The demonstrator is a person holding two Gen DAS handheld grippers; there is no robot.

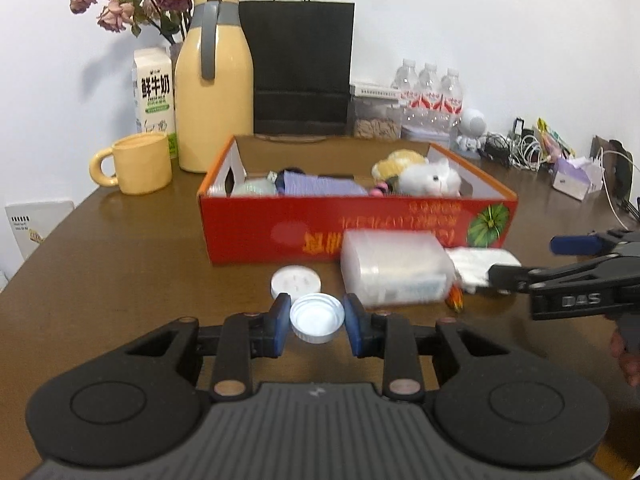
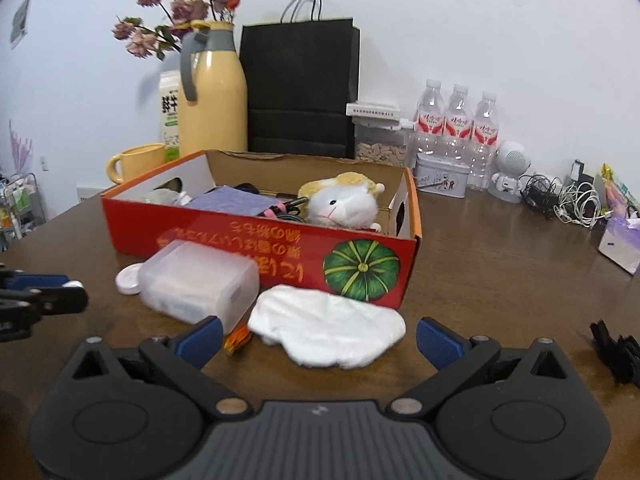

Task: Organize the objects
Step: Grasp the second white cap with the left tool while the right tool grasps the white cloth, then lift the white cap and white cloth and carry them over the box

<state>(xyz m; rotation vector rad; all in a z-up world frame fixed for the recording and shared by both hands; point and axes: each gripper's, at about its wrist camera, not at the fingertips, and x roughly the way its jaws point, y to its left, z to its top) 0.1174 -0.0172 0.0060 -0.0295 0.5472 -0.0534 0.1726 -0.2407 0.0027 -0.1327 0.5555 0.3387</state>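
My left gripper (image 1: pixel 317 318) is shut on a white ribbed cap (image 1: pixel 317 320), its blue pads pressing both sides. Just beyond lie a flat white round lid (image 1: pixel 295 281) and a translucent plastic container (image 1: pixel 396 268) on its side. The red cardboard box (image 1: pixel 280 232) behind them holds a white plush toy (image 2: pixel 344 204) and a purple item (image 2: pixel 236 201). My right gripper (image 2: pixel 320 336) stands open, wide, with a white folded cloth (image 2: pixel 328 324) just ahead between its fingers. A small orange object (image 2: pixel 236 340) lies by its left fingertip. The right gripper (image 1: pixel 536 260) also shows at the right edge of the left wrist view.
Along the wall stand a yellow mug (image 1: pixel 138 164), yellow jug (image 1: pixel 214 92), milk carton (image 1: pixel 154 92), black paper bag (image 1: pixel 300 68), water bottles (image 2: pixel 458 128), a tin (image 2: pixel 440 178), a small white robot speaker (image 2: pixel 510 172) and tangled cables (image 2: pixel 576 200). A black clip (image 2: pixel 616 352) lies at right.
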